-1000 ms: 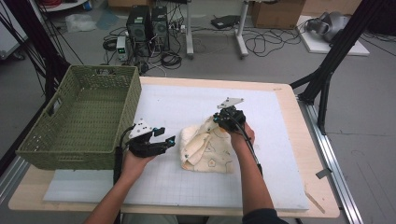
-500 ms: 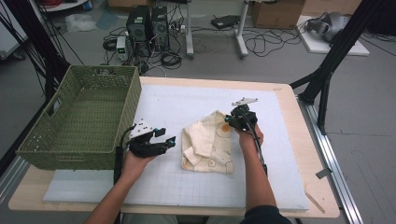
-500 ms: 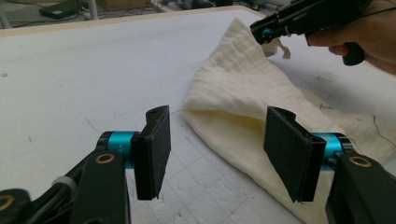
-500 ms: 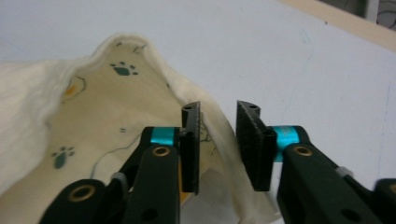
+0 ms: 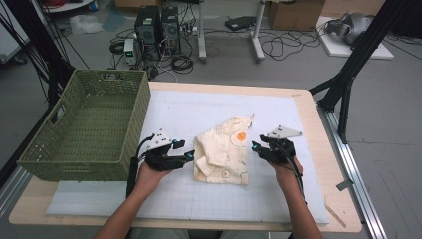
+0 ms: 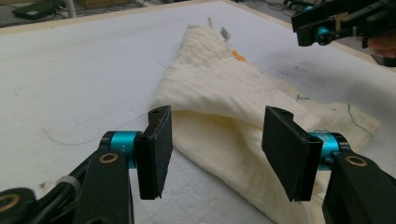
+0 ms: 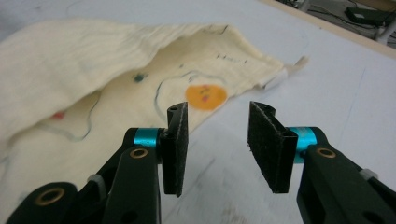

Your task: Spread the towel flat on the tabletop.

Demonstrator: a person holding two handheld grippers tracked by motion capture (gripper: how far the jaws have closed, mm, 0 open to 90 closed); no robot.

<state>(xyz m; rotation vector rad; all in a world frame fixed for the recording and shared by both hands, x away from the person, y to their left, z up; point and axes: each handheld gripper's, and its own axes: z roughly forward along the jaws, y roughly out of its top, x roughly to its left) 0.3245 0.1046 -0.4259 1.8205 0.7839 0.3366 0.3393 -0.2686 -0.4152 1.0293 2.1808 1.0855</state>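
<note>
A cream cloth (image 5: 224,149) printed with fried eggs lies partly folded in the middle of the white mat (image 5: 199,112). The left gripper (image 5: 188,155) rests in a hand just left of the cloth, its jaws open and level with the folded edge (image 6: 219,126), which lies a little beyond them. Just off the cloth's right edge (image 7: 140,93) is my right gripper (image 5: 255,147), whose jaws have just been opening. Nothing sits between them, and the orange yolk print (image 7: 205,95) lies just beyond the tips. The right gripper (image 6: 336,23) also appears at the top right of the left gripper view.
A green woven basket (image 5: 89,129) stands on the left of the table with nothing in it, close to the left hand. The table's wooden edge (image 5: 323,149) runs down the right. Cables and computer boxes (image 5: 159,25) lie on the floor behind.
The right gripper let go of the cloth and drew away to the right and nearer the person. The cloth now lies flatter and spread out. The left gripper stayed put.
</note>
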